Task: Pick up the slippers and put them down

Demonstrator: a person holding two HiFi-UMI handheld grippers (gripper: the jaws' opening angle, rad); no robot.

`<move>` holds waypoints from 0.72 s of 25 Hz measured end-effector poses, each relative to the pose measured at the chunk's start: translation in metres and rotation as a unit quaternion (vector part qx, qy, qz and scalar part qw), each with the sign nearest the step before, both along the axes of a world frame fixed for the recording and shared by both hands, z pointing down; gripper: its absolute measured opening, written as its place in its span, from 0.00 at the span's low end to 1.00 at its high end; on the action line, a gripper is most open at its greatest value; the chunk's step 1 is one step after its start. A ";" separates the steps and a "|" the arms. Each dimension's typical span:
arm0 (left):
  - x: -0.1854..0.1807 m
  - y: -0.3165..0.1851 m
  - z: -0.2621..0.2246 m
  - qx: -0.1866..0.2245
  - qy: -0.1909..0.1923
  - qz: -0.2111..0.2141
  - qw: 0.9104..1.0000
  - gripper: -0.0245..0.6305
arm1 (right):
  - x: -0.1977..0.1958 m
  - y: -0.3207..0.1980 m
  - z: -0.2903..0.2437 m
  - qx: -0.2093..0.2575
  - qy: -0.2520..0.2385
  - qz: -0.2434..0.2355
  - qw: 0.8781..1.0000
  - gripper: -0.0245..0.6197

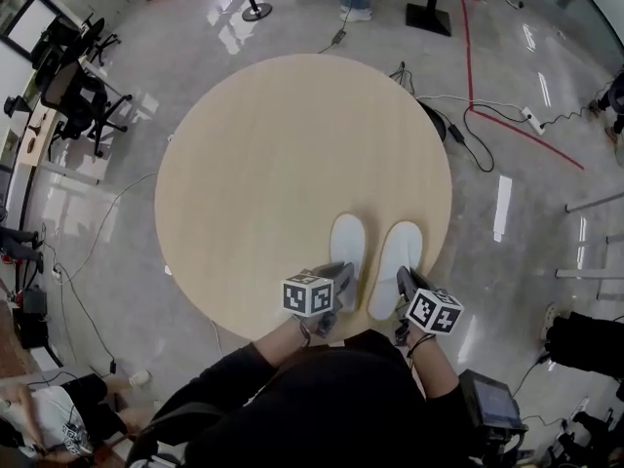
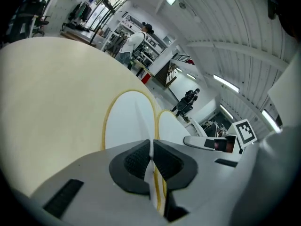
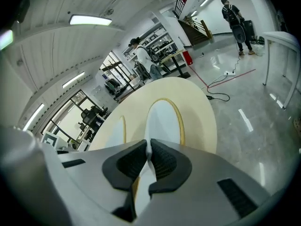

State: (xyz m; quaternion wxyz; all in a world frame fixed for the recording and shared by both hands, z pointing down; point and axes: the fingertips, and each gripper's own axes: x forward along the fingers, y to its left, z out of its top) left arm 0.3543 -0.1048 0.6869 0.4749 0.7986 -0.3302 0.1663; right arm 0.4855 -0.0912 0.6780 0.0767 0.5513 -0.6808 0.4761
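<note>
Two white slippers lie side by side near the front edge of the round beige table (image 1: 253, 164), toes pointing away from me. My left gripper (image 1: 338, 283) is shut on the heel end of the left slipper (image 1: 346, 247); its pads pinch the thin white edge (image 2: 151, 161), and the sole (image 2: 129, 121) stretches ahead. My right gripper (image 1: 405, 286) is shut on the heel end of the right slipper (image 1: 398, 259), its jaws (image 3: 148, 158) clamping the white edge with the sole (image 3: 162, 119) beyond. Whether the slippers rest fully on the table I cannot tell.
Cables (image 1: 478, 125) run over the glossy floor to the right of the table. Office chairs (image 1: 83, 100) stand at the left, a stand base (image 1: 256, 11) and a person's feet (image 1: 353, 8) at the back. My dark-clothed body fills the bottom.
</note>
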 end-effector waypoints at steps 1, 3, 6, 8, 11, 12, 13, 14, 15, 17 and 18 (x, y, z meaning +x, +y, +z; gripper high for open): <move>0.008 -0.003 0.005 -0.001 -0.003 0.000 1.000 0.08 | 0.005 -0.006 0.004 -0.001 0.001 -0.007 1.000 0.09; 0.022 -0.009 0.013 0.001 -0.007 0.000 1.000 0.08 | 0.012 -0.017 0.013 -0.005 0.000 -0.018 1.000 0.09; 0.029 -0.016 0.022 0.009 -0.014 0.001 1.000 0.08 | 0.011 -0.025 0.022 -0.008 -0.002 -0.028 1.000 0.09; 0.027 -0.016 0.026 0.010 -0.021 0.000 1.000 0.09 | 0.005 -0.026 0.022 -0.006 -0.003 -0.030 1.000 0.09; 0.027 -0.019 0.033 0.009 -0.030 0.001 1.000 0.08 | 0.004 -0.030 0.024 -0.002 0.006 -0.035 0.999 0.09; 0.031 -0.022 0.036 0.008 -0.035 0.003 0.999 0.08 | 0.007 -0.034 0.026 -0.001 0.010 -0.037 0.999 0.09; 0.035 -0.026 0.039 0.008 -0.041 0.005 0.999 0.09 | 0.012 -0.040 0.028 0.000 0.014 -0.039 0.999 0.09; 0.041 -0.031 0.042 0.009 -0.049 0.007 0.999 0.09 | 0.018 -0.046 0.030 0.000 0.018 -0.041 0.999 0.09; 0.048 -0.036 0.044 0.011 -0.057 0.010 0.998 0.09 | 0.025 -0.053 0.031 0.001 0.020 -0.042 0.999 0.09; 0.059 -0.043 0.048 0.014 -0.068 0.018 0.997 0.09 | 0.036 -0.064 0.034 0.002 0.022 -0.041 0.999 0.09; 0.062 -0.046 0.049 0.015 -0.071 0.021 0.997 0.09 | 0.040 -0.068 0.035 0.002 0.022 -0.040 0.999 0.09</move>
